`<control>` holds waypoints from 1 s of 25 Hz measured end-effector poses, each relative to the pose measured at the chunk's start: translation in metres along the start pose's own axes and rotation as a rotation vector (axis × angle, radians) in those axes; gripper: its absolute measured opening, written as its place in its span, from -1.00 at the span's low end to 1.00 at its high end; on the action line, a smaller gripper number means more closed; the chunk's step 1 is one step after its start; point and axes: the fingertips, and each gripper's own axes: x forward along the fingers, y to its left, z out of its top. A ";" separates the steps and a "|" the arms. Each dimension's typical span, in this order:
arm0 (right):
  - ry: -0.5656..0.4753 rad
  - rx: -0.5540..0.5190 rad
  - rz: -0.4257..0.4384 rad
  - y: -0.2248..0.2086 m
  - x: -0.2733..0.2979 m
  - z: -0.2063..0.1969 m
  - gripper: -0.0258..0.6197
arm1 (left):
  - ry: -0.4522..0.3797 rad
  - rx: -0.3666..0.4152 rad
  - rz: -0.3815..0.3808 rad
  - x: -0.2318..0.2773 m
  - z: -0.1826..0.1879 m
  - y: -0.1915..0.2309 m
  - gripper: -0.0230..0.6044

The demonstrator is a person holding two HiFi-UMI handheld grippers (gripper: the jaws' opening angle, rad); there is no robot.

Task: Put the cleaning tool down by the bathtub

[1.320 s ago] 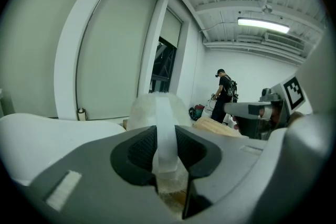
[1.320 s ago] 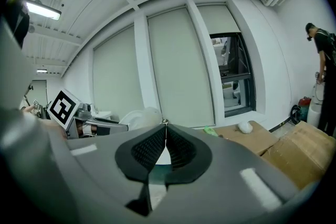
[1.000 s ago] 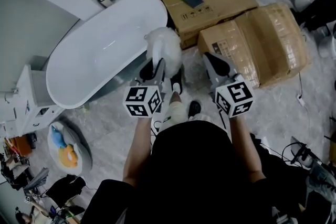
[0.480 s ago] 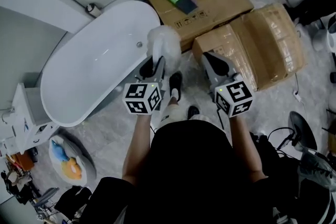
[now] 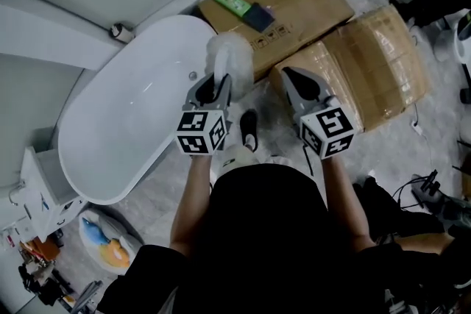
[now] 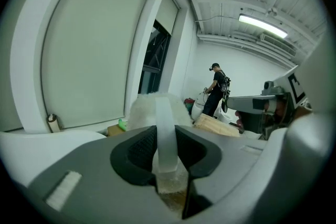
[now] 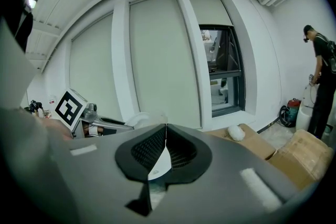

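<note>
One claw [image 5: 218, 87], left, tight around duster [image 5: 231, 54]

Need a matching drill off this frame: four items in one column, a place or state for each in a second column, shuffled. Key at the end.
Column one
1. cleaning tool
2. green bottle
3. right hand-held gripper
4. bathtub

Column two
A. jaws together, nothing between them
B. white, on the floor at the left of the head view
C. lying on the cardboard box
D. clamped in the left hand-held gripper

Pairs: 1-D, 2-C, 3-A, 4-B
</note>
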 end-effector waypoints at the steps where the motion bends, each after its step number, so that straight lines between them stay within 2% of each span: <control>1: 0.002 0.002 -0.007 -0.002 0.007 0.002 -0.89 | 0.007 0.002 -0.006 0.007 0.002 0.006 -0.63; 10: 0.023 0.016 -0.054 -0.015 0.061 0.008 -0.89 | 0.079 0.032 -0.055 0.056 0.006 0.049 -0.63; 16: 0.047 0.035 -0.078 -0.020 0.084 -0.002 -0.89 | 0.128 0.026 -0.072 0.080 -0.009 0.069 -0.63; 25: 0.083 0.058 -0.086 -0.041 0.099 -0.015 -0.90 | 0.202 0.001 -0.069 0.113 -0.035 0.077 -0.63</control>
